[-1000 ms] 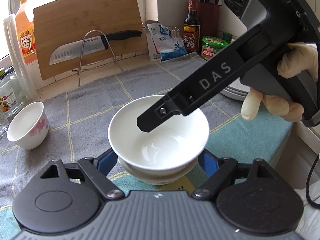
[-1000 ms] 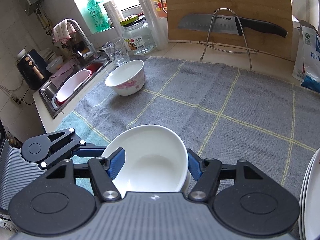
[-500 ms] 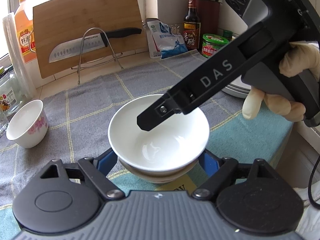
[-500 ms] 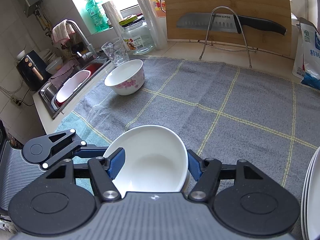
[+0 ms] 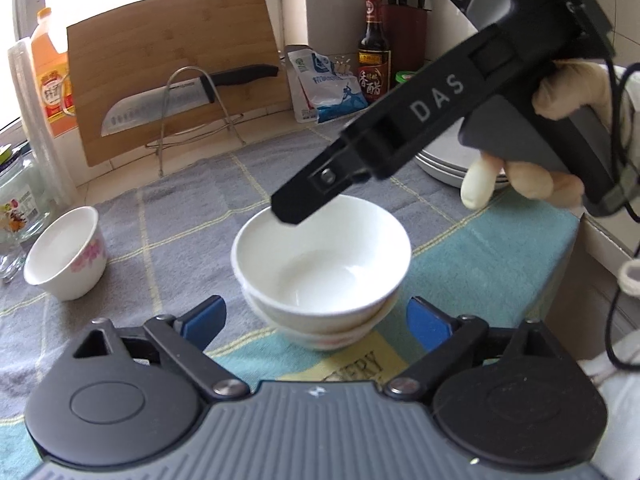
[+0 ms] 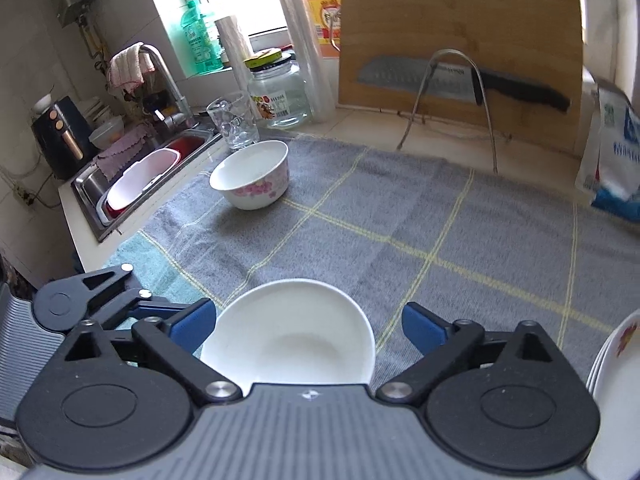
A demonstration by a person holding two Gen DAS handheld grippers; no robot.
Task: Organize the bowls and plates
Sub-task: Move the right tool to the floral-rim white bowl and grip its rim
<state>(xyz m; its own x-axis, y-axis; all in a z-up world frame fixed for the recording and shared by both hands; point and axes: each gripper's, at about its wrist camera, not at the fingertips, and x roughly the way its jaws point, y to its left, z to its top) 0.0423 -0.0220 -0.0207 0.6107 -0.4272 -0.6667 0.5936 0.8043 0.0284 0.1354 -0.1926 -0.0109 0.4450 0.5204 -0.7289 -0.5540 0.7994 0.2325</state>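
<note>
A plain white bowl point(image 5: 320, 264) sits nested on another bowl on the grey and teal cloth; it also shows in the right wrist view point(image 6: 288, 336). My left gripper point(image 5: 316, 318) is open, its blue pads clear of the stack on both sides. My right gripper point(image 6: 306, 324) is open above the stack, pads apart from the rim; its black finger point(image 5: 320, 188) hangs over the bowl's far rim. A floral bowl point(image 5: 66, 258) stands alone at the left, also in the right wrist view point(image 6: 252, 174). Stacked white plates point(image 5: 452, 164) lie at the right point(image 6: 616, 392).
A bamboo cutting board point(image 5: 176, 80) with a knife point(image 5: 184, 98) on a wire stand leans at the back. Bottles and a salt bag point(image 5: 328, 84) line the wall. A glass point(image 6: 234, 122), a jar point(image 6: 280, 94) and the sink point(image 6: 140, 178) lie at the left.
Both grippers have opened wider and pulled back from the stacked bowls. The left one has drawn back and up; the top bowl now rests free on the lower one.
</note>
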